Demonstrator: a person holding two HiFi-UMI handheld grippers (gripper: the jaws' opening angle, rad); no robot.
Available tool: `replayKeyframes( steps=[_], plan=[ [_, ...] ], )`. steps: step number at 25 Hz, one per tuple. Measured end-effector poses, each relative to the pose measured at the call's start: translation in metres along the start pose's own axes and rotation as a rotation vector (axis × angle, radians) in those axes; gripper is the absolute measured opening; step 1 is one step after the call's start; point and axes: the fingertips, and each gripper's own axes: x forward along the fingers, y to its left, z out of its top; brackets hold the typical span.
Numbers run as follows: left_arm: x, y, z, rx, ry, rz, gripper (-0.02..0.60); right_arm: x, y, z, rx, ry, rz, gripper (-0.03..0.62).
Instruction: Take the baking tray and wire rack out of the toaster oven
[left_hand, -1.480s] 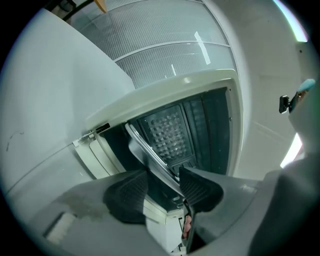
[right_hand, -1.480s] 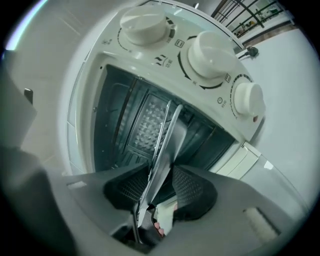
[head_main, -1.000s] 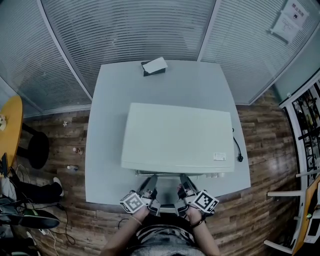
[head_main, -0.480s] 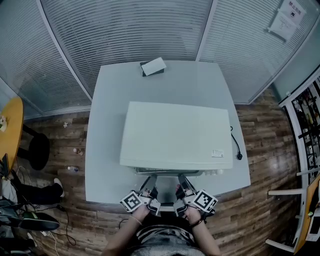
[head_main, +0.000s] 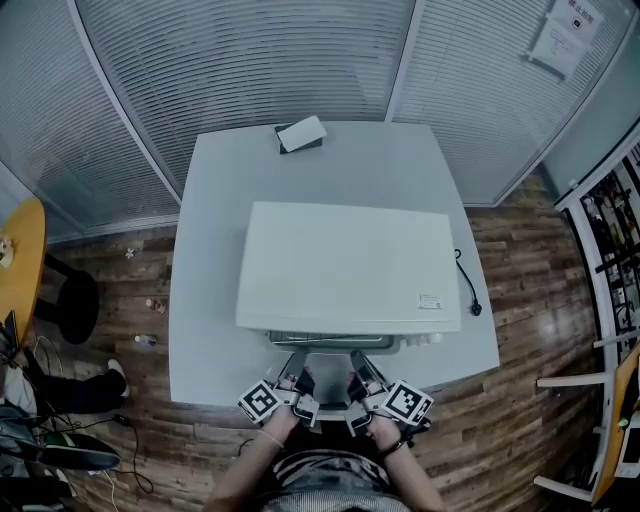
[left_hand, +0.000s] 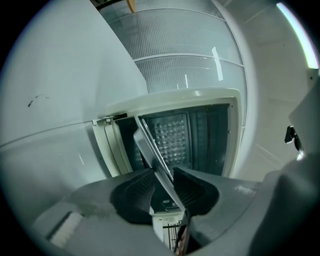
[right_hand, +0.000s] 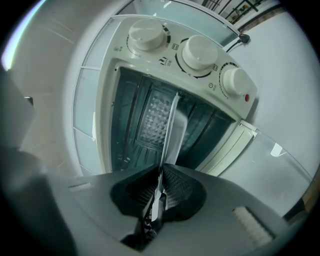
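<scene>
White toaster oven (head_main: 345, 265) sits toward the near edge of the pale grey table (head_main: 205, 200), mouth facing you. The flat grey metal baking tray (left_hand: 151, 152) pokes out of the open mouth. Your left gripper (left_hand: 165, 176) has just been closing and pinches the tray's front rim, jaws partly apart. Your right gripper (right_hand: 162, 172), also just closing, is nearly shut on the same rim.

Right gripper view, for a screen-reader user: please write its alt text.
The right tool is shut on the front edge of a baking tray that runs back into the open toaster oven. Three white knobs line the oven's control panel.
</scene>
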Motion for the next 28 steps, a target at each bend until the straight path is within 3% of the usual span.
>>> replayKeyframes(
  steps=[3,6,13,18,26,28],
  plan=[
    [-0.002,-0.001,0.000,-0.035,-0.008,0.013,0.077,0.001,0.001,-0.002,0.008,0.003,0.013,0.026],
    [-0.005,-0.002,-0.003,-0.085,-0.026,0.013,0.054,-0.013,-0.019,-0.009,0.087,0.009,-0.127,0.028],
    [-0.017,-0.005,-0.008,-0.094,-0.026,0.006,0.052,-0.014,-0.005,-0.011,0.006,0.028,-0.032,0.029],
    [-0.021,-0.005,-0.009,-0.088,-0.030,0.008,0.051,-0.022,-0.011,-0.016,0.007,0.035,-0.090,0.040],
    [-0.024,-0.006,-0.010,-0.054,-0.040,0.013,0.060,-0.024,-0.019,0.003,0.004,-0.021,-0.121,0.188],
    [-0.022,-0.009,-0.011,-0.063,-0.029,0.000,0.060,-0.020,-0.019,0.014,-0.001,-0.044,-0.123,0.199]
  ],
)
